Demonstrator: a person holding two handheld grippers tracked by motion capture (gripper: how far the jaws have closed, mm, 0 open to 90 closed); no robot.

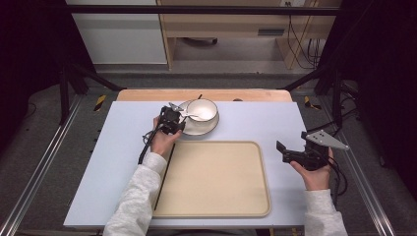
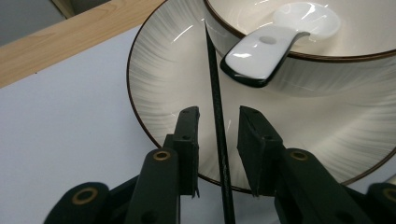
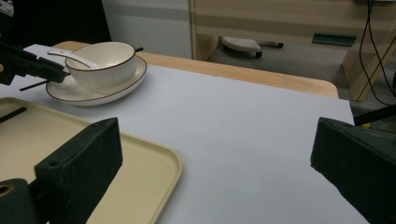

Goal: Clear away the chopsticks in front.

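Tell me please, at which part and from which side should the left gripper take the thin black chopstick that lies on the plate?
Grip the thin black chopstick on its straight shaft where it crosses the near rim of the striped white plate, coming from above with one jaw each side. There it bridges the rim, and the white bowl is not in the way. The left gripper already straddles it.

The plate [image 2: 154, 79] looks like glazed ceramic, glossy with fine radial streaks and a dark rim; the bowl [image 2: 327, 65] and white spoon [image 2: 275, 44] shine likewise. The thin black chopstick [image 2: 215, 107] is matt (slightly scuffed). The tray [image 1: 216, 179] is smooth, matt beige plastic.
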